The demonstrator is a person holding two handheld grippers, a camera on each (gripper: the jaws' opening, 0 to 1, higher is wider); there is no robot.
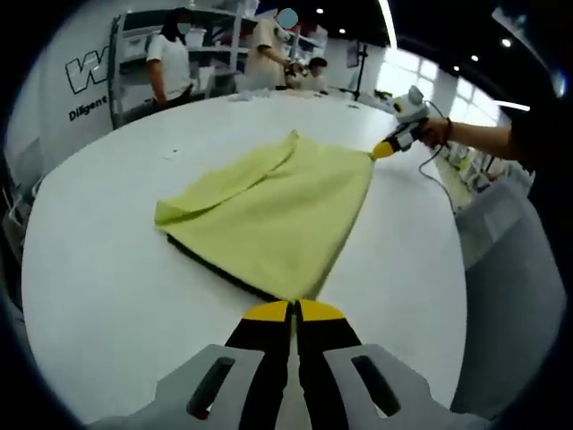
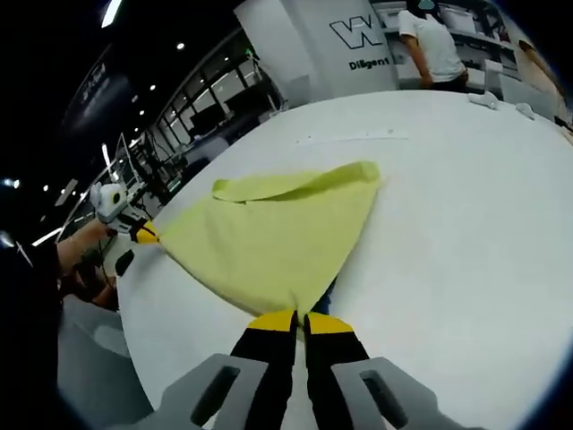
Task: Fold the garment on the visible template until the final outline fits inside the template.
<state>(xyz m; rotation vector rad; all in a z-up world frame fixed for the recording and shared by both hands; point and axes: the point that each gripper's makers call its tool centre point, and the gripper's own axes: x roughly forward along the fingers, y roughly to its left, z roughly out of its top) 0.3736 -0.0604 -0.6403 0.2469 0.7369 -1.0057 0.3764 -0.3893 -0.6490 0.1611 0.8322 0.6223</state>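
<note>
Jaws of your left gripper (image 1: 293, 315) and right gripper (image 2: 299, 322) each clenched on a corner of the yellow garment (image 1: 273, 215), spread mid-tabletop (image 1: 107, 269), dark template (image 1: 210, 265) seemingly beneath.

Both views are bright and evenly lit from ceiling strip lights (image 1: 387, 22) and small spot lamps. The white desk (image 1: 107, 269) reflects the light softly, without hard glare, and shadows on it are weak. The fisheye lens bends the desk edges strongly. The far background looks a little soft and blurred.
</note>
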